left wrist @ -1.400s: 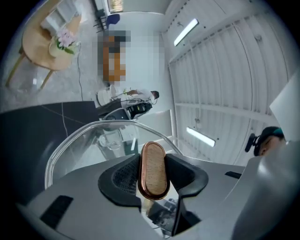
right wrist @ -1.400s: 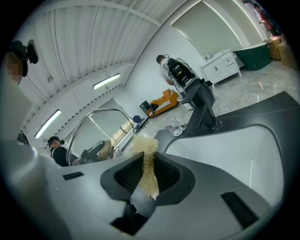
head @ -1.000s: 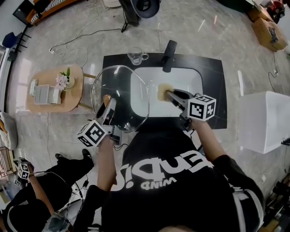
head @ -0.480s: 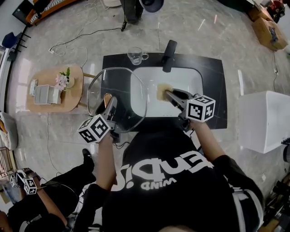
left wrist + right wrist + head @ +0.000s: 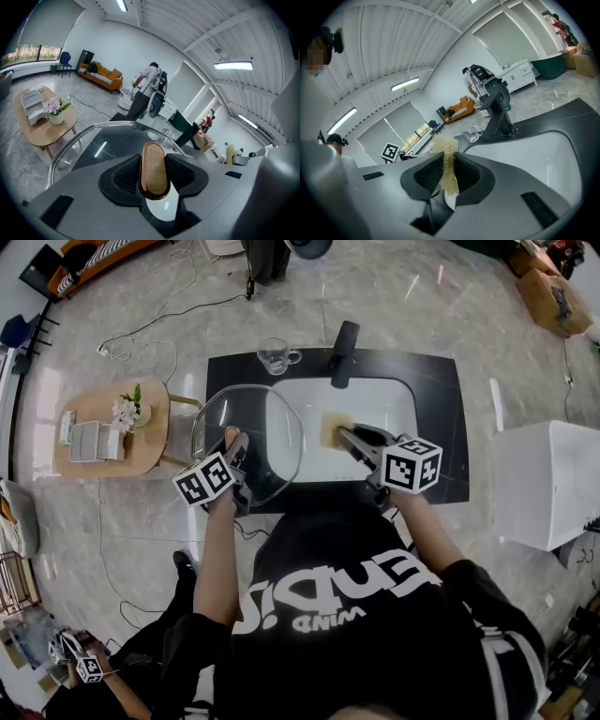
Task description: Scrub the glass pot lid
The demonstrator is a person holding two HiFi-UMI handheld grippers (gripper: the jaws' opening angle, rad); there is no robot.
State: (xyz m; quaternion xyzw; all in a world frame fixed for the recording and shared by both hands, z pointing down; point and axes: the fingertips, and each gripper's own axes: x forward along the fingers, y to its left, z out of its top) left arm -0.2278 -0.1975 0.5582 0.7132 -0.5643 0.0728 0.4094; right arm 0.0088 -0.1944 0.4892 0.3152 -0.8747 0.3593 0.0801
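Note:
The glass pot lid [image 5: 255, 439] hangs tilted over the left part of the black counter and the sink's left edge. My left gripper [image 5: 233, 446] is shut on the lid's wooden handle [image 5: 154, 171], an oval with a copper rim; the glass [image 5: 101, 143] spreads out ahead of the jaws. My right gripper [image 5: 345, 435] hovers over the white sink and is shut on a straw-coloured fibrous scrub pad [image 5: 448, 165]. That scrub pad [image 5: 333, 427] sits just right of the lid's rim, and I cannot tell whether they touch.
The white sink [image 5: 380, 401] is set in a black counter [image 5: 441, 427], with a black faucet [image 5: 342, 352] at its far side and a glass mug [image 5: 277, 355] beside it. A round wooden side table [image 5: 103, 451] with flowers stands left, a white box [image 5: 548, 486] right.
My left gripper has moved up the picture towards the counter with the lid, and the lid has tipped and sunk lower. The right gripper and pad have stayed put.

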